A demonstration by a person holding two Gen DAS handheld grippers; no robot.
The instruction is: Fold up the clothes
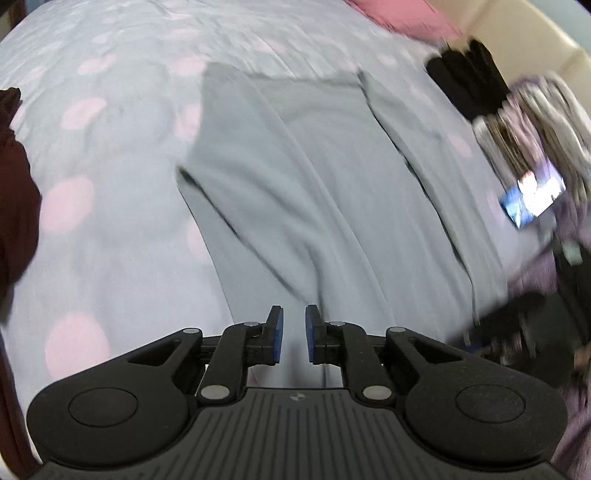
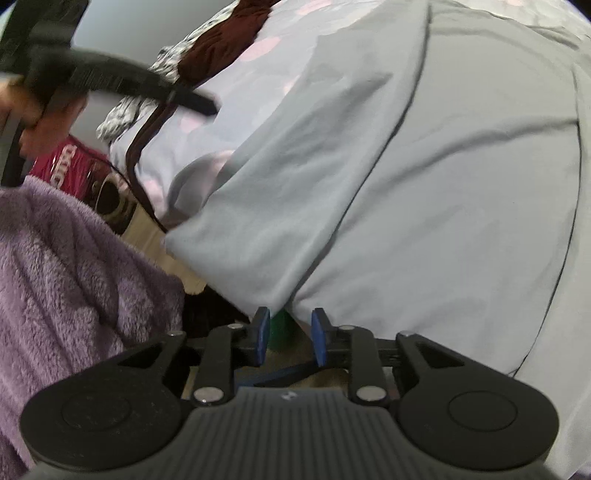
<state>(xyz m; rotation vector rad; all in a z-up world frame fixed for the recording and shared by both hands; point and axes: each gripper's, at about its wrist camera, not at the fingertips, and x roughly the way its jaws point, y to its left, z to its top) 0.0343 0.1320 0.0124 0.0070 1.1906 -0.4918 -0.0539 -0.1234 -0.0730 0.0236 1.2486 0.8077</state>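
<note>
Fingers of both grippers stand parted, gripping nothing. Grey garment lies spread on the bed, one corner overhanging its edge. Soft, light, limp; best pinched at hem corners.

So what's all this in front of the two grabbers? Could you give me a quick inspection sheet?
Surface: bedsheet, pale with pink spots.
Job's things: grey garment spread out, creased, one edge overhanging the bed.
Clutter: dark red cloth, black cloth, lit phone, purple fleece.
Grippers: left gripper open, empty; right gripper open, empty, below the overhang.
Cables: nothing seen.
Surroundings: pink pillow; blurry.
</note>
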